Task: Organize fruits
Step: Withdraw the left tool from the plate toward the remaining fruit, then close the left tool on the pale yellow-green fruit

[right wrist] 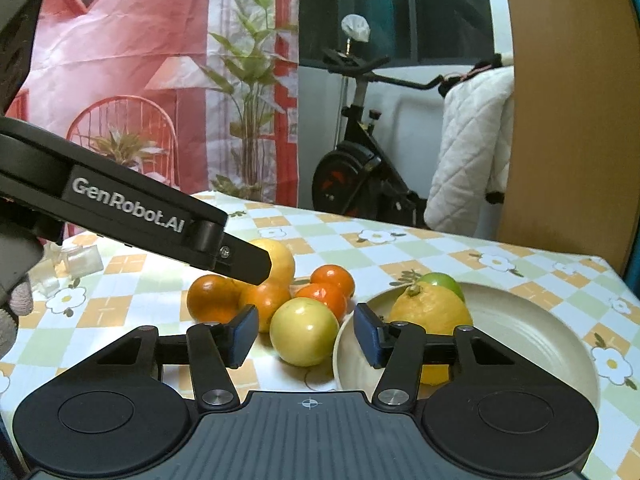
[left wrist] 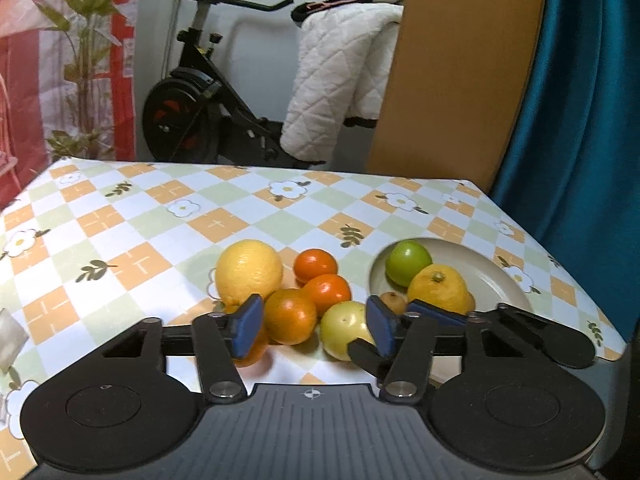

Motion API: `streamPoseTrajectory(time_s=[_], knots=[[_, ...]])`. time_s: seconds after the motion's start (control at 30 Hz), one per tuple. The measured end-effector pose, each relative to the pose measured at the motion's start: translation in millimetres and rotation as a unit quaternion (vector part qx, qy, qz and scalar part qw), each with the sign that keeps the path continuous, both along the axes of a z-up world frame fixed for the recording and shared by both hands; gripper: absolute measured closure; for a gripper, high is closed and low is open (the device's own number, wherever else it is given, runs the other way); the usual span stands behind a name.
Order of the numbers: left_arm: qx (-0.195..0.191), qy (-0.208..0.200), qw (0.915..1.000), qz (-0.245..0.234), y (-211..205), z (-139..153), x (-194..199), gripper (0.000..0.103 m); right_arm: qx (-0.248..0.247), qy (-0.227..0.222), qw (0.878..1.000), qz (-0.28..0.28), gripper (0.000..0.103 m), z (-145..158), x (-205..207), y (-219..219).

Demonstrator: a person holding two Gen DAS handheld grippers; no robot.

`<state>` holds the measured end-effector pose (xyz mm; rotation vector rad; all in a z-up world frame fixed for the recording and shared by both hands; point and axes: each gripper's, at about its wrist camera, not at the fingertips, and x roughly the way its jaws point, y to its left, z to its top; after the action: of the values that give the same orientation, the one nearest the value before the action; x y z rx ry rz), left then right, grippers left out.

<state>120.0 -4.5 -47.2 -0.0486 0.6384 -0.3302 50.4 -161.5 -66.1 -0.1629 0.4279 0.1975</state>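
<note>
L gripper [left wrist: 316, 326]: jaws part open round an orange [left wrist: 291, 316], pads not touching it.
R gripper [right wrist: 306, 334]: part open, yellow-green fruit [right wrist: 304, 331] between, not squeezed.
Plate [right wrist: 532, 332]: lemon [right wrist: 432, 312] + lime [right wrist: 444, 282] in it.
Other fruit: piled on tablecloth [left wrist: 132, 224], left of plate.

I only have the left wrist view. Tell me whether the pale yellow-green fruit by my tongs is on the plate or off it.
Observer: Off it. The pale yellow-green fruit lies on the tablecloth, just outside the plate rim.
Operator: Name the white blur at the table's left edge.
Observer: It is a clear plastic piece, lying left of the nearest orange.
Operator: Report the right tongs.
Observer: The right tongs are open, one pad on each side of that fruit with a gap showing at both; nothing is gripped.
</note>
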Motion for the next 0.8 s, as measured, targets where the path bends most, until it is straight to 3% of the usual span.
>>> streamPoseTrajectory(time_s=[0.2, 0.47, 0.8], knots=[[-0.011, 0.02, 0.9996, -0.015, 0, -3, 7, 0.054, -0.005, 0.014, 1.0, 0.005, 0.059, -2, 5, 3], [-0.021, 0.035, 0.9985, -0.036, 3, -4, 12, 0.054, -0.024, 0.025, 0.999, 0.012, 0.06, -3, 16, 11], [-0.04, 0.043, 0.9982, -0.012, 15, -2, 17, 0.054, -0.036, 0.048, 0.998, 0.02, 0.059, -8, 40, 17]])
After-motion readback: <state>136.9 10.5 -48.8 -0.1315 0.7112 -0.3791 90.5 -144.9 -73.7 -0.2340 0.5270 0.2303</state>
